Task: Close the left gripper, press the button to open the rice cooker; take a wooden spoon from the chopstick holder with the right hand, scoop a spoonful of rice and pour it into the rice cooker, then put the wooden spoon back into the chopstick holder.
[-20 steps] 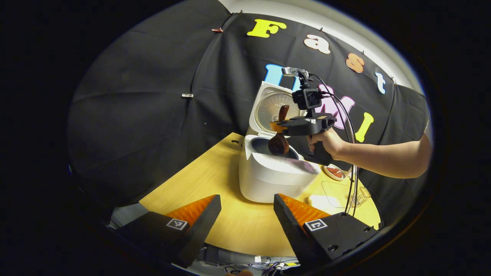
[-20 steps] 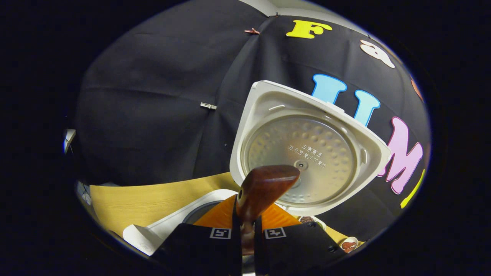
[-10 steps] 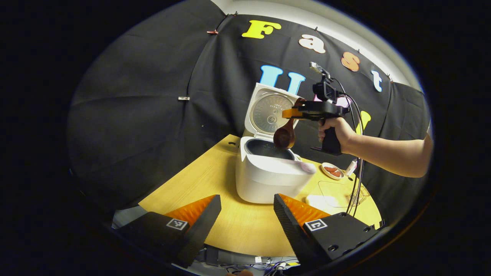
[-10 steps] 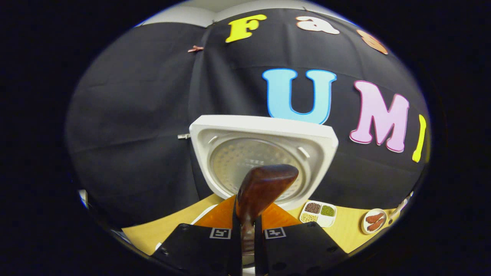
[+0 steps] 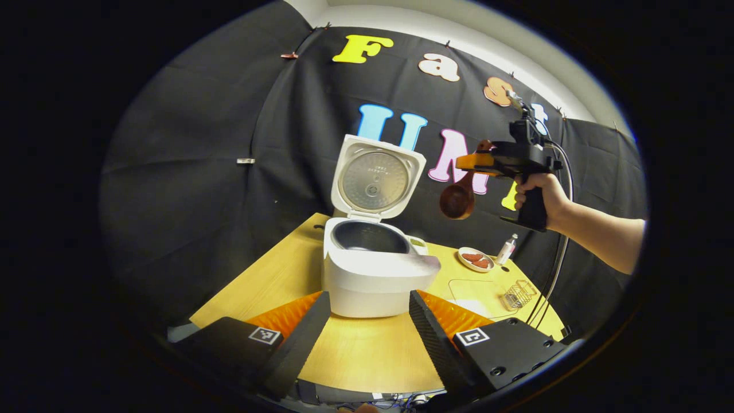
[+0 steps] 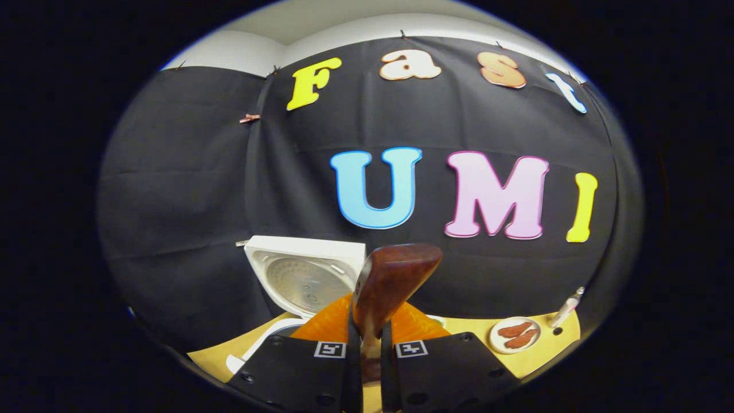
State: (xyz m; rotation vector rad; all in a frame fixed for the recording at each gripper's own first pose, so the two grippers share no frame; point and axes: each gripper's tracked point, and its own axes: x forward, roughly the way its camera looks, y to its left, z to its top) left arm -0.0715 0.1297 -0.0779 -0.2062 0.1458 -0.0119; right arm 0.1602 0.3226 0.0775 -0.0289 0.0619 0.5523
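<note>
Fingers of the left gripper [image 5: 367,327] stand spread at the near edge of the pale wooden table [image 5: 275,281], holding nothing, with the white rice cooker [image 5: 373,275] just beyond them, its lid [image 5: 377,179] upright and its dark inner pot [image 5: 367,236] exposed. Past the cooker to the right lie a small white dish of reddish pieces [image 5: 475,259], a small bottle [image 5: 506,249] and a wire basket [image 5: 518,294]. Farther up and right, a person's hand [image 5: 539,192] holds the right gripper [image 5: 476,163], which pinches the handle of the dark brown wooden spoon [image 5: 459,198]. A second ago that spoon's bowl hung over the open pot; it has since travelled up and off to the right and now hangs in the air well apart from the cooker. I take the pouring to be done, with only the return to the chopstick holder left, a holder I cannot pick out with certainty. The left gripper view gives the whole spoon and the open pot; the right gripper view gives only the handle's end [image 6: 395,281] rising between fingers pressed onto it, with the lid [image 6: 304,275] low on the left and the dish [image 6: 516,335] on the right.
</note>
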